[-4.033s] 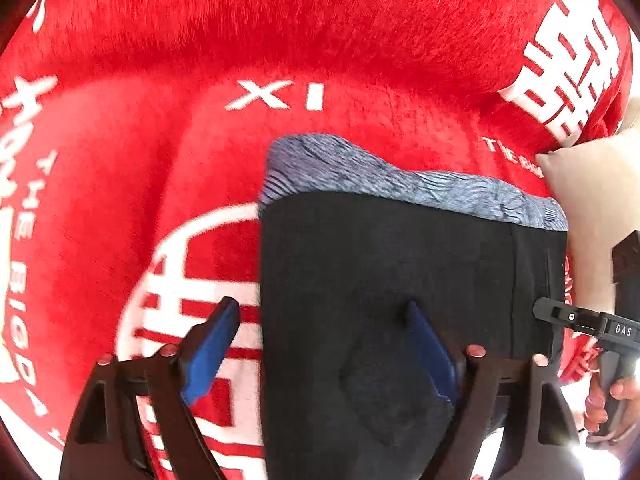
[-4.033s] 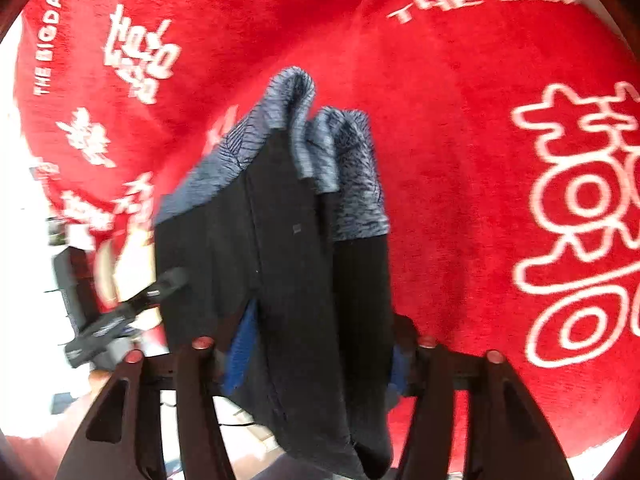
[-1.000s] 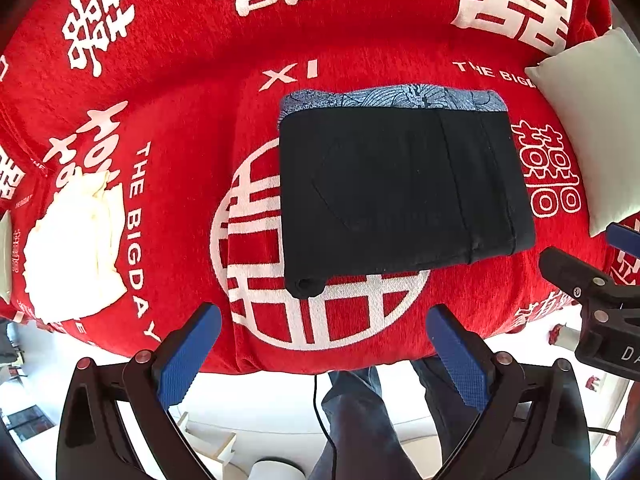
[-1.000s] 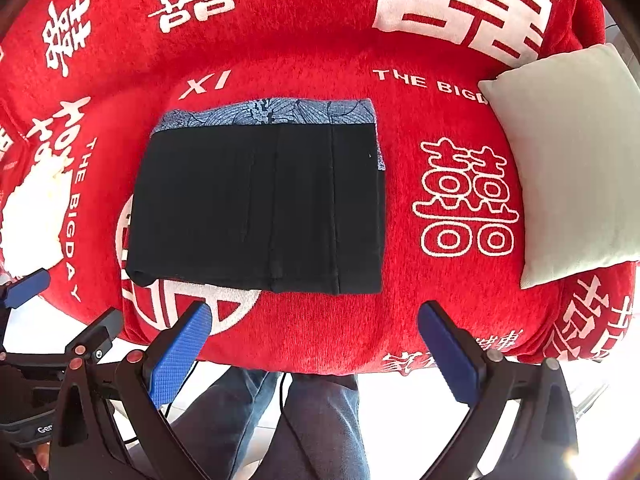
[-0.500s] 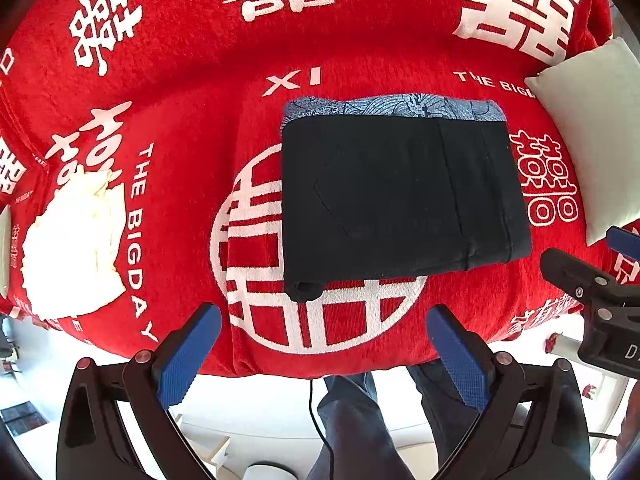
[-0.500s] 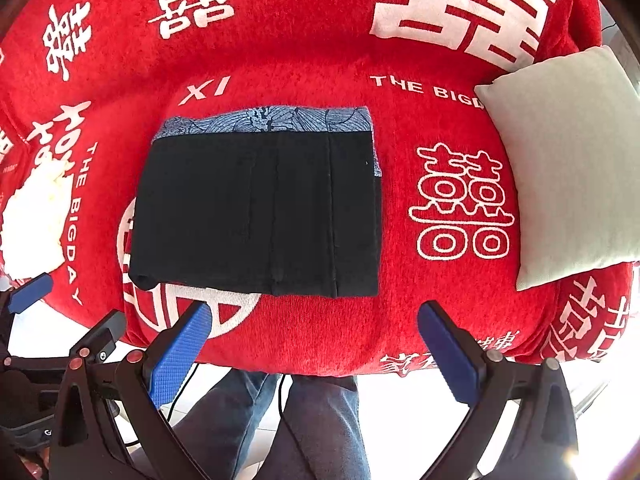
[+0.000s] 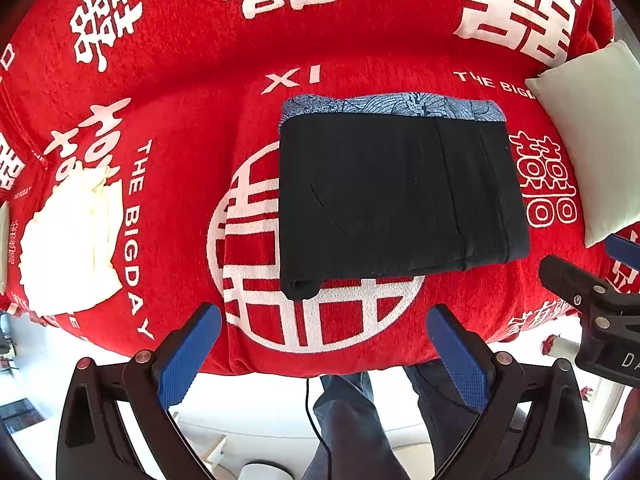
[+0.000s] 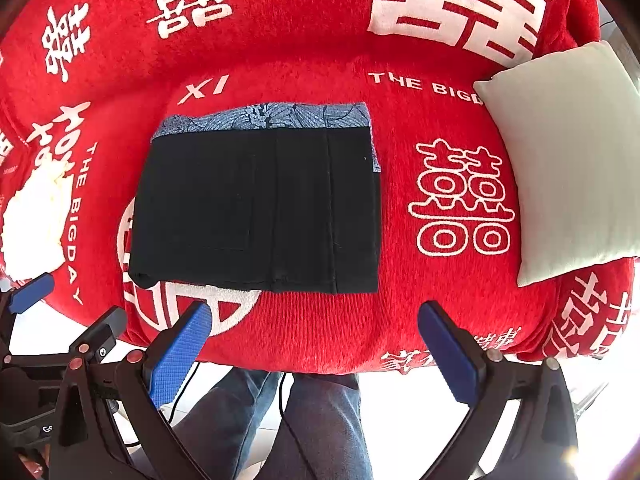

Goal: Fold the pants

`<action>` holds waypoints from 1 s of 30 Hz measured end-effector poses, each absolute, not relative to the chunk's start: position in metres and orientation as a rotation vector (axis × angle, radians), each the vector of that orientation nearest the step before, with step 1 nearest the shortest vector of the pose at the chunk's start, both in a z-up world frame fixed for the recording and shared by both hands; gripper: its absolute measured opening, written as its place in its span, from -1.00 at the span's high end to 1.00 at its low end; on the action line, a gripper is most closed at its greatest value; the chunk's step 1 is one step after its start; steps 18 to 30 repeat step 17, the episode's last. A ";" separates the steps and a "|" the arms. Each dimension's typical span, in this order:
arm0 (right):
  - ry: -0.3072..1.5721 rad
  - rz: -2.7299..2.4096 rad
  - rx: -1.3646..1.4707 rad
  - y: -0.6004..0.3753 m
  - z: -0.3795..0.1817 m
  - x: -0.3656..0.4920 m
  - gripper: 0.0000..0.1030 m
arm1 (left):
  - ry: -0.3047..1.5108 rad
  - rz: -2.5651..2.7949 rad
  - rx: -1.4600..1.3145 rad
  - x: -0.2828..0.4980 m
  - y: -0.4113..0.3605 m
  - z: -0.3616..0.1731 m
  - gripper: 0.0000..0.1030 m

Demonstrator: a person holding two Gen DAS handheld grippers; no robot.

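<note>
The black pants (image 7: 396,196) lie folded into a flat rectangle on the red sofa cover, with a blue patterned band along the far edge. They also show in the right wrist view (image 8: 256,208). My left gripper (image 7: 324,340) is open and empty, held back above the sofa's front edge, apart from the pants. My right gripper (image 8: 316,340) is open and empty too, also pulled back off the front edge. The right gripper's tip (image 7: 592,296) shows at the right of the left wrist view.
A red sofa cover (image 8: 400,300) with white characters covers the seat. A pale cushion (image 8: 560,160) leans at the right. A cream cloth (image 7: 68,236) lies at the left. The person's legs in jeans (image 8: 320,420) stand below the front edge.
Four seconds ago both grippers were low on the pants, the right shut on them. Now both are open, withdrawn and higher. In the last second they drifted back only slightly.
</note>
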State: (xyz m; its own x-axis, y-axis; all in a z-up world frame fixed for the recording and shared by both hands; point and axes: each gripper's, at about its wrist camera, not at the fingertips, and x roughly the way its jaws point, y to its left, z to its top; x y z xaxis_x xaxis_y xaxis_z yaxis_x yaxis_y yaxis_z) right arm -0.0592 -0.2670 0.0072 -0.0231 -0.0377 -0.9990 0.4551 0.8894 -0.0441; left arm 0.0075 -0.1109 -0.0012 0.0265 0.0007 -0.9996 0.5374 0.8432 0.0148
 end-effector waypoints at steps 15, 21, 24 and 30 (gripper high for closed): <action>1.551 -0.407 0.346 -0.266 0.006 -0.060 -0.99 | 1.493 -0.427 0.427 0.007 -0.111 -0.001 -1.00; 1.551 -0.409 0.351 -0.267 0.005 -0.060 -0.99 | 1.491 -0.435 0.425 0.007 -0.111 0.000 -1.00; 1.551 -0.409 0.351 -0.267 0.005 -0.060 -0.99 | 1.491 -0.435 0.425 0.007 -0.111 0.000 -1.00; 1.551 -0.409 0.351 -0.267 0.005 -0.060 -0.99 | 1.491 -0.435 0.425 0.007 -0.111 0.000 -1.00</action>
